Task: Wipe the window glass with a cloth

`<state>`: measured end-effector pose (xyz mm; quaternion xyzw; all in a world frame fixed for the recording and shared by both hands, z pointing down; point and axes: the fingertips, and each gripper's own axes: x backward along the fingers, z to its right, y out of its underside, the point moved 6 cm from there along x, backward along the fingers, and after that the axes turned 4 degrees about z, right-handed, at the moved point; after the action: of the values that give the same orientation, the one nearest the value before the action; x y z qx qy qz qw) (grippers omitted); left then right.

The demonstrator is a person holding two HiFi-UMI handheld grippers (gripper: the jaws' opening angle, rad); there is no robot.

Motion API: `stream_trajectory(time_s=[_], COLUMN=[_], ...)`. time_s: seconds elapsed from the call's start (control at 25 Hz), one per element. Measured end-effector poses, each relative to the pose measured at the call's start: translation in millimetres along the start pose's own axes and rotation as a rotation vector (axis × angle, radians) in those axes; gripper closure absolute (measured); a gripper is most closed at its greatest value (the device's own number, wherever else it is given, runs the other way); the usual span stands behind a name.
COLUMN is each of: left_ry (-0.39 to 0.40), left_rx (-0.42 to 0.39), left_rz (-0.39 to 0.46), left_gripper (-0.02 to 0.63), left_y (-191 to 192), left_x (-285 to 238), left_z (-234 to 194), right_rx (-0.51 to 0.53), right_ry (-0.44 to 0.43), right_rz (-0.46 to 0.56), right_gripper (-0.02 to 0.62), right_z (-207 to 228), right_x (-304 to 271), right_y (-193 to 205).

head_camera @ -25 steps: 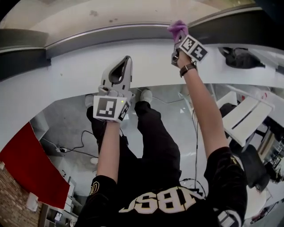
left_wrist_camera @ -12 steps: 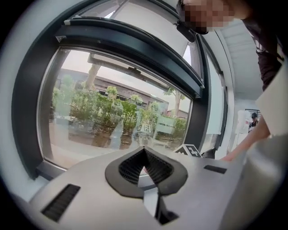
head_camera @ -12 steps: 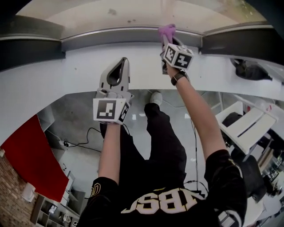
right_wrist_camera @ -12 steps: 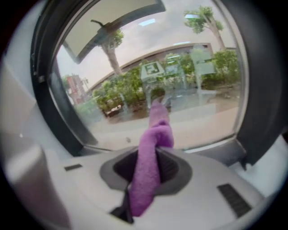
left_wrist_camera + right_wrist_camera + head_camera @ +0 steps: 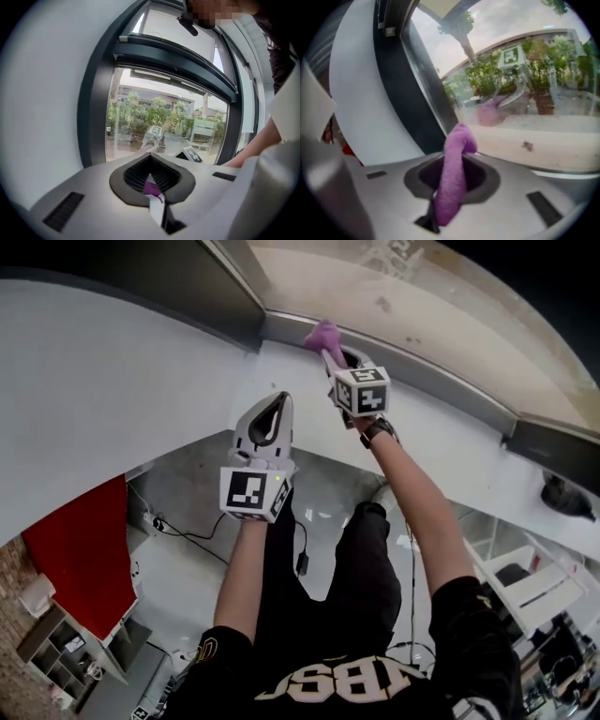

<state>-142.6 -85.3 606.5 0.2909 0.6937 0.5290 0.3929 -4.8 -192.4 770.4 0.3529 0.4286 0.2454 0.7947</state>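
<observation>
**A:** At the person's feet, what is showing?

**B:** A pale floor is spreading out. A black cable is trailing across it and a red panel is showing at the left. Farther on, a white wall is running up to a dark window frame. Through the window glass, green trees are showing outside.

**A:** And how is the cloth looking?

**B:** The cloth is looking purple and fuzzy, rolled into a thick strip with its top curling over.

**A:** Where is it sitting against the fingers?

**B:** The right gripper is clamping it. The strip is standing between the two jaws and poking out past their tips, right by the bottom corner of the glass beside the frame. Its faint reflection is floating in the pane, but I cannot tell whether it is touching. The left gripper is hanging lower and to the left, apart from the cloth, with its jaws drawn together at the tips. A purple-and-white scrap is showing in the hollow between its pads, and I cannot tell what it is.
</observation>
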Motion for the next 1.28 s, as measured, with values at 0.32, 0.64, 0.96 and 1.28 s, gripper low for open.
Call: stream_trajectory(time_s=[0.32, 0.64, 0.96, 1.28], left_ry=[-0.025, 0.081, 0.271, 0.334], left_rx=[-0.114, -0.09, -0.108, -0.131], left_rz=[-0.035, -0.087, -0.094, -0.138], left_gripper=[0.592, 0.592, 0.592, 0.592], left_y=[-19, -13, 0, 14], left_x=[29, 14, -45, -94], left_z=[-82, -52, 108, 247], right_rx=[0.069, -0.053, -0.139, -0.44], right_ry=[-0.041, 0.202, 0.462, 0.91], right_rz=[-0.04, -0.055, -0.022, 0.061], right_gripper=[0.517, 0.517, 0.516, 0.517], right_z=[-64, 48, 203, 361], right_x=[-127, -53, 134, 330], right_y=[-14, 4, 51, 101])
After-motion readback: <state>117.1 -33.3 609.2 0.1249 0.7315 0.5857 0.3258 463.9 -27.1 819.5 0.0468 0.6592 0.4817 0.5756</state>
